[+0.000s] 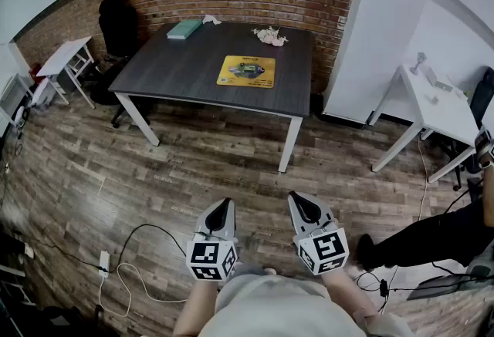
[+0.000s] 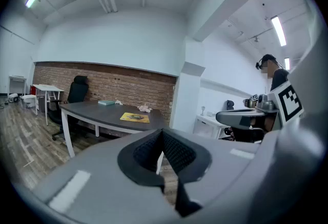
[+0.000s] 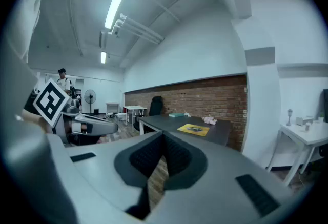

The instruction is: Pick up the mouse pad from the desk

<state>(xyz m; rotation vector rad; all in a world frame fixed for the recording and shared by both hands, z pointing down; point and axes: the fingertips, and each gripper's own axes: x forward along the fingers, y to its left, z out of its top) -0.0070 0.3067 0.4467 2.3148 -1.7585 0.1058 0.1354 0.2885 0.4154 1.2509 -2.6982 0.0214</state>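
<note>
Hanging shut, left gripper [image 1: 224, 205] and right gripper [image 1: 298, 197] are far from the mouse pad [image 1: 246, 72] on the desk [image 1: 189, 65].

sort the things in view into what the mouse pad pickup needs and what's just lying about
For the job: yellow mouse pad, dark desk, left claw and right claw, both shut.
Lying about: teal book, pink bundle, black chair.

Lying flat on the dark desk [image 1: 177, 65]: the pad [image 1: 246, 72], a yellow rectangle carrying a darker print in its middle. Sitting right of the desk's centre, a little toward the near edge, long sides running along that edge.
</note>
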